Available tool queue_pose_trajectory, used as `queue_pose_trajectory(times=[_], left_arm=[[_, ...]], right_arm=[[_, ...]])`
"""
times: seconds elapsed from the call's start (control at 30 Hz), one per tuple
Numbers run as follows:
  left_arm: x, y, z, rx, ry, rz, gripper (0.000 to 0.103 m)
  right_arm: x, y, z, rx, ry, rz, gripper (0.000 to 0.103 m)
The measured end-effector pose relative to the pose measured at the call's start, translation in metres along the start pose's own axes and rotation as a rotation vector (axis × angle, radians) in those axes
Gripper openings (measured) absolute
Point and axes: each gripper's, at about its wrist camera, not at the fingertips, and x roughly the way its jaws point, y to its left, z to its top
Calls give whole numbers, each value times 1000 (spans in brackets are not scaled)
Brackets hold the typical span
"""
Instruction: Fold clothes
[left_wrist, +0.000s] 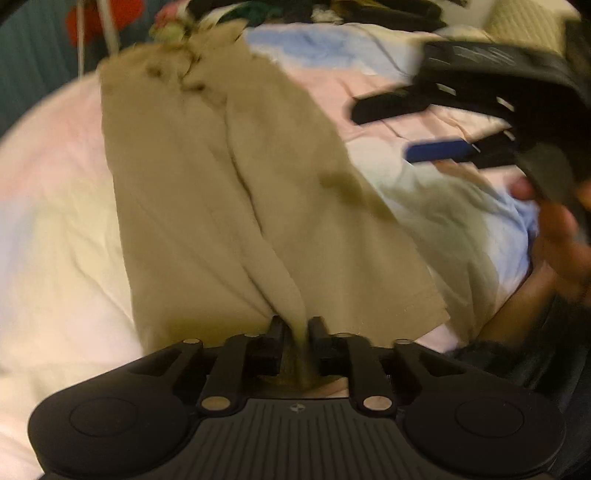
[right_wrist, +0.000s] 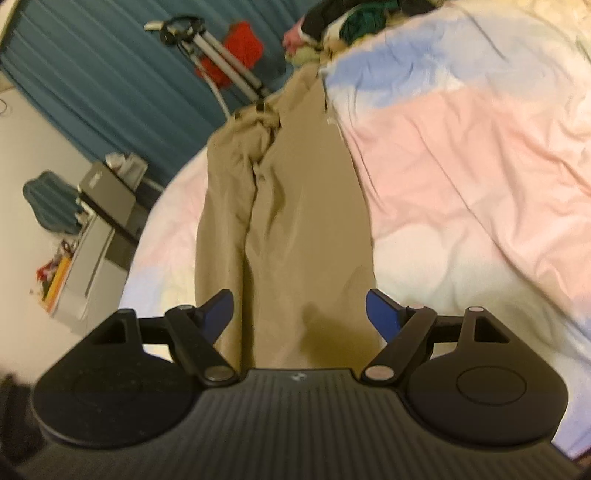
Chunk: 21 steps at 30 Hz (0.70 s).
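Long khaki cotton trousers (left_wrist: 229, 192) lie lengthwise on pastel pink/blue/cream bedsheet (right_wrist: 461, 155); left gripper (left_wrist: 294, 325) clamped on hem fabric, right gripper (right_wrist: 300, 308) spread wide above trousers; clothes pile (right_wrist: 347, 18) at far end

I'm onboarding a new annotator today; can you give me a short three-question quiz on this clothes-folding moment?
1. True or false: the left gripper is shut on a bunch of the khaki trousers.
2. Multiple choice: the right gripper fingers are A) clamped on the trousers, B) spread open above the trousers, C) holding the bedsheet.
3. Fill in: the trousers lie lengthwise on a pastel ____.

Key: 1 true; 2 B; 3 bedsheet.
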Motion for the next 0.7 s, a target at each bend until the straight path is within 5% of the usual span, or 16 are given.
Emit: queue_pose_trajectory(times=[0.13,0.3,0.43,0.67,0.7], left_arm=[[-12,35,-1,-122,-49,-30,63],[-31,90,-10,-316,-105,-31,79],[-9,130,-15,-533,-53,-94,79],[25,127,-12,-530,108,-105,73],[23,126,-13,-523,111,-104,64]], right_arm=[[-12,-26,-13,113,35,46,82],[-9,-51,-38,266,128,71,82],[3,-49,-58,273,203,58,81],[21,-39,-71,228,281,87,81],[21,-37,-72,218,289,96,81]])
